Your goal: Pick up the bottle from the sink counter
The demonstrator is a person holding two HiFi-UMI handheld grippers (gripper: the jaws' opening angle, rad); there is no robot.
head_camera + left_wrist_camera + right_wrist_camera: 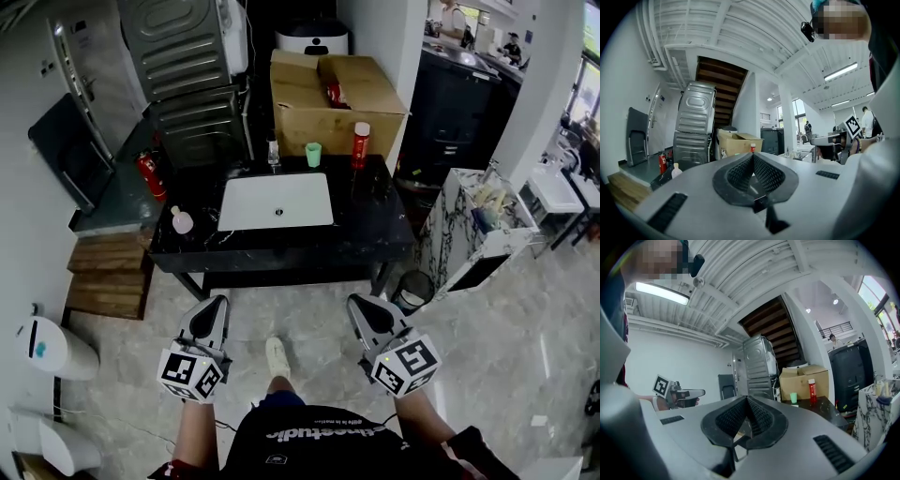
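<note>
On the black sink counter (375,234), a red bottle (360,143) with a white cap stands upright at the back right. A small pale pink bottle (182,221) stands near the counter's left edge. Both grippers are held low in front of the counter, well short of it. My left gripper (217,301) and right gripper (359,301) are shut with nothing between the jaws. The left gripper view shows the left gripper (752,157), the red bottle (753,148) far beyond its tips, and the pale bottle (676,170) at left. The right gripper view shows the right gripper (746,400) and the red bottle (812,390) off to the right.
A white basin (277,201) is set in the counter, with a faucet (274,155) and a green cup (313,155) behind it. A cardboard box (328,98) stands beyond. A fire extinguisher (150,176), wooden steps (111,275), a bin (411,289) and a marbled cabinet (473,230) flank the counter.
</note>
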